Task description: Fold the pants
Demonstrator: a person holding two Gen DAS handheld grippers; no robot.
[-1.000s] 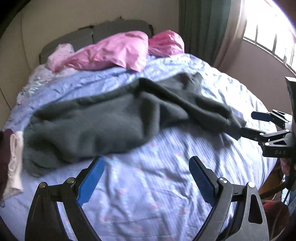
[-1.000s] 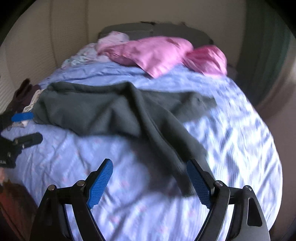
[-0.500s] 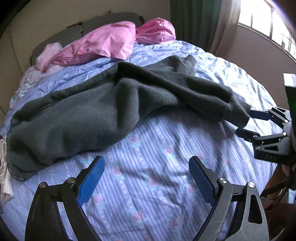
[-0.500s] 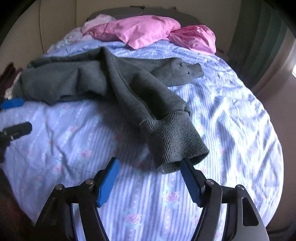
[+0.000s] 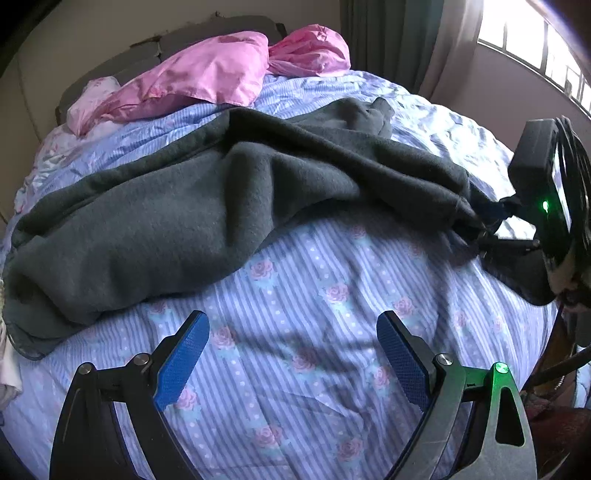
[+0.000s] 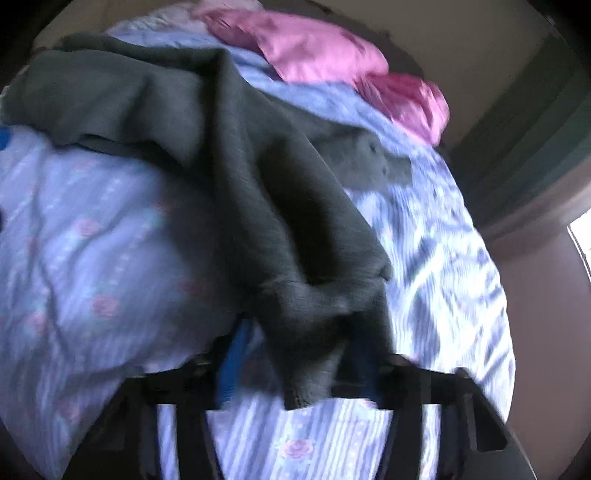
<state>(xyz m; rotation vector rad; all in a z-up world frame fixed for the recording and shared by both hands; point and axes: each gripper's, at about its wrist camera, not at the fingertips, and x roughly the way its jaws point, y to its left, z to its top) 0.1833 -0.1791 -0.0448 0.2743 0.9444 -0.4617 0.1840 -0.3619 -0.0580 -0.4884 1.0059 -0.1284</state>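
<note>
Dark grey fleece pants lie crumpled across the blue flowered bedsheet, waist end at the left, one leg running to the right. My left gripper hovers open over bare sheet just in front of the pants, nothing between its blue pads. My right gripper has the ribbed cuff of the near leg bunched between its pads, and its jaws are closing on it. In the left wrist view the right gripper pinches that leg end at the bed's right side. The right wrist picture is blurred.
Two pink pillows lie at the head of the bed against a grey headboard. A green curtain and a window are at the right. Some pale clothing sits at the bed's left edge.
Both grippers have sunk closer to the bed. The right gripper came down over the leg cuff and its jaws narrowed around it, bunching the fabric. The left jaws stayed wide.
</note>
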